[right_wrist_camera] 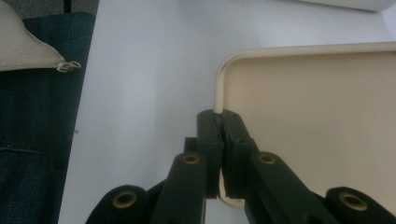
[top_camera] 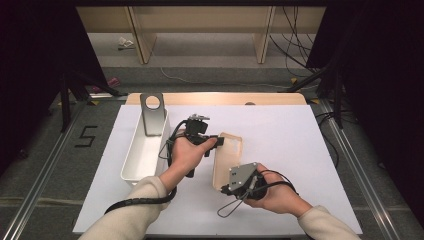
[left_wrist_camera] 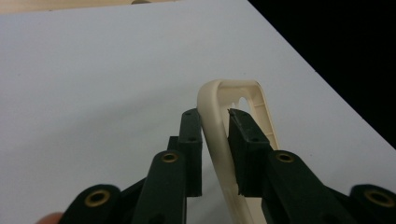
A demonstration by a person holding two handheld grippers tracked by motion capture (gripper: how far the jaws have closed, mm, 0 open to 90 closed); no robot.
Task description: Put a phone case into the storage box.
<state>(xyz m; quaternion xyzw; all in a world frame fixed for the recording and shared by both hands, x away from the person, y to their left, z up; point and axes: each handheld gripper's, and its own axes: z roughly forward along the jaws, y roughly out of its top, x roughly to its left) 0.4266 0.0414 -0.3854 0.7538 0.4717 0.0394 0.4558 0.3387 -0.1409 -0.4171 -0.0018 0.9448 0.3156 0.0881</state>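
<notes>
On the floor [top_camera: 45,150], a taped "5" [top_camera: 86,136].

You get even, soft light from above on the white table [top_camera: 280,150], bright but without harsh glare; shadows under your hands stay faint. The surroundings at both sides of the high view fall into near black. That view is slightly soft and grainy. In both gripper views the black jaws up close are blurred (their bottom edges most), and the far table looks washed out.
</notes>
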